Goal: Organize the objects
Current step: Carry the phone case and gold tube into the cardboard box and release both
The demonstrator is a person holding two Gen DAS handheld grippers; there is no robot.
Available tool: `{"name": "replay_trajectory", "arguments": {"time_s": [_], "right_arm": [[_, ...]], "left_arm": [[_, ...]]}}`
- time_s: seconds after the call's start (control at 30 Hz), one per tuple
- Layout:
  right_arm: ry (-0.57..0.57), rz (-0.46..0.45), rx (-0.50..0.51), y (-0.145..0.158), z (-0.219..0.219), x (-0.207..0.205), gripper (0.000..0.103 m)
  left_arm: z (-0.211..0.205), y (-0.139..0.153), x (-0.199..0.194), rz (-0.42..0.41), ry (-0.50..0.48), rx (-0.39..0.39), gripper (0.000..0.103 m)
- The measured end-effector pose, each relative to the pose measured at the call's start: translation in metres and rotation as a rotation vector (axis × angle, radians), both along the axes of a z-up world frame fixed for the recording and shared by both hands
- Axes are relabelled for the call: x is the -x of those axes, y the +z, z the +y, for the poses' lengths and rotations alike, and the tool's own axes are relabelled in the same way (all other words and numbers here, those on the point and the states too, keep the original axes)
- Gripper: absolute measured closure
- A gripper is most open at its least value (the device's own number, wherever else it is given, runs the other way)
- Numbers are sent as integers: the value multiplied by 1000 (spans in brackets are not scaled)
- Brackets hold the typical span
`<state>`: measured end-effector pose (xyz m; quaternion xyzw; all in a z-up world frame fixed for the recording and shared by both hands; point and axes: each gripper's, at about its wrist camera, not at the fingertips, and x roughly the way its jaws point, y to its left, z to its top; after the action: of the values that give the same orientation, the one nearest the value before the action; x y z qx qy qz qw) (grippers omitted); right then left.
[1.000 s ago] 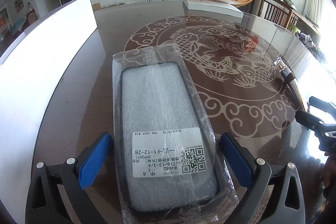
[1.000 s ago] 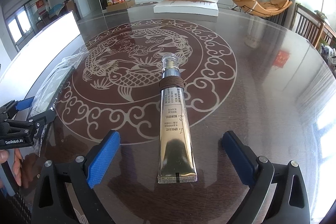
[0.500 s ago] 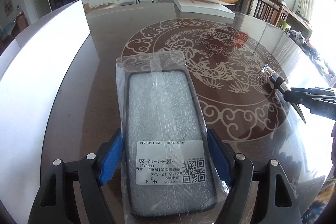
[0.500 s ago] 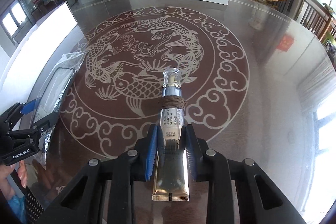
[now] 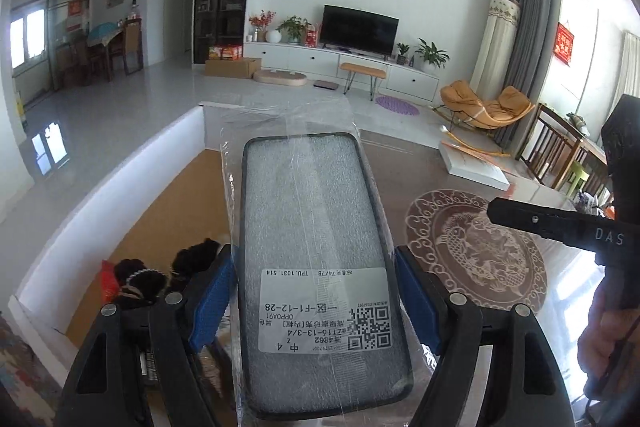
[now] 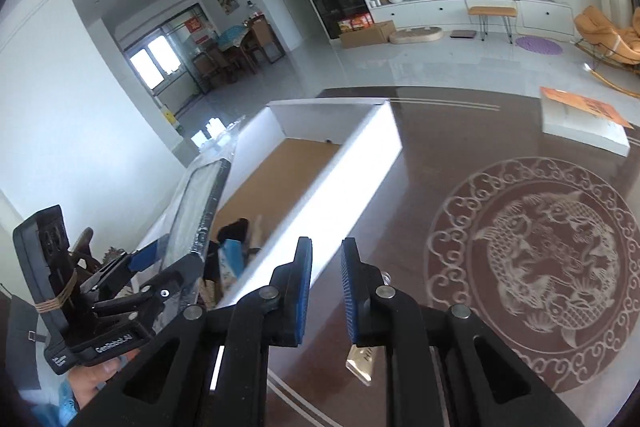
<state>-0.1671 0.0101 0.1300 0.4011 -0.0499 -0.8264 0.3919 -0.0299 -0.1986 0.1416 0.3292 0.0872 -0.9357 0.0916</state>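
My left hand-held gripper [image 5: 312, 301], clenched on the bagged phone case [image 5: 320, 267], has lifted it off the worktop [image 5: 472, 179] over the white box [image 5: 160, 163], ready for dropping in.

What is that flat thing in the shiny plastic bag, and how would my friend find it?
Find the big white box with the brown floor, beside the dark table. Above its near end, the left tool grips a phone case in a clear bag between blue pads. It is flat and grey with a black rim and a white barcode sticker, unlike the dark fuzzy things in the box.
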Motion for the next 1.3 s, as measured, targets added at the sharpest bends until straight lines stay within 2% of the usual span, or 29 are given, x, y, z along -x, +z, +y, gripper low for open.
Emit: {"name": "replay_trajectory", "arguments": {"time_s": [0.07,0.13,0.17,0.2,0.23,0.27,0.33,0.4,0.43,0.53,0.63,0.7,0.73,0.77,0.83,0.87,0.9,0.97,1.0,1.1,1.17,1.3], "right_arm": [[54,12,-5,6,-37,-2,87],[73,17,-27,7,-52,-1,86],[73,11,-60,4,-52,1,75],[53,7,-106,-2,-49,4,53],[21,7,-159,-11,-42,4,45],[-1,-7,-218,-24,-35,6,43],[-2,-104,-301,-62,-32,9,43],[-1,-207,-316,-100,-34,7,44],[-2,-229,-317,-115,-37,7,46],[-20,-235,-327,-143,-58,5,48],[-49,-242,-332,-156,-75,3,48],[-87,-222,-350,-162,-77,0,52],[-96,-218,-388,-168,-78,-1,52],[-85,-195,-394,-170,-79,-4,47],[-38,-107,-501,-171,-90,-18,50],[-12,-64,-557,-172,-95,-25,54],[16,-36,-573,-171,-96,-30,65],[38,-46,-583,-169,-90,-32,74],[36,-54,-587,-169,-83,-31,74],[4,-118,-519,-166,-51,-23,74],[-37,-165,-436,-156,-24,-16,74],[-78,-194,-274,-112,9,-5,74]], "left_arm": [[-37,-6,-3,-42,83,35,27],[-64,-10,-13,-55,120,30,27],[-72,-9,-20,-53,130,32,27],[-77,-8,-26,-44,138,35,27],[-81,-8,-32,-37,144,35,27],[-82,-9,-37,-31,145,28,27],[-83,-11,-44,-16,142,4,27],[-76,-12,-47,-2,131,-16,27],[-72,-12,-48,5,124,-25,27],[-64,-12,-54,15,109,-26,27],[-59,-10,-58,16,115,-18,27],[-57,-11,-61,15,122,-6,27],[-57,-12,-61,12,126,4,27],[-57,-13,-63,7,129,12,27],[-56,-18,-63,-5,130,16,27],[-55,-20,-63,-12,129,15,27],[-55,-22,-63,-17,127,15,27],[-54,-25,-65,-26,125,22,27],[-54,-26,-65,-31,128,32,27],[-56,-30,-65,-55,133,58,27],[-60,-34,-63,-74,132,55,27],[-64,-43,-55,-114,132,58,27]]}}
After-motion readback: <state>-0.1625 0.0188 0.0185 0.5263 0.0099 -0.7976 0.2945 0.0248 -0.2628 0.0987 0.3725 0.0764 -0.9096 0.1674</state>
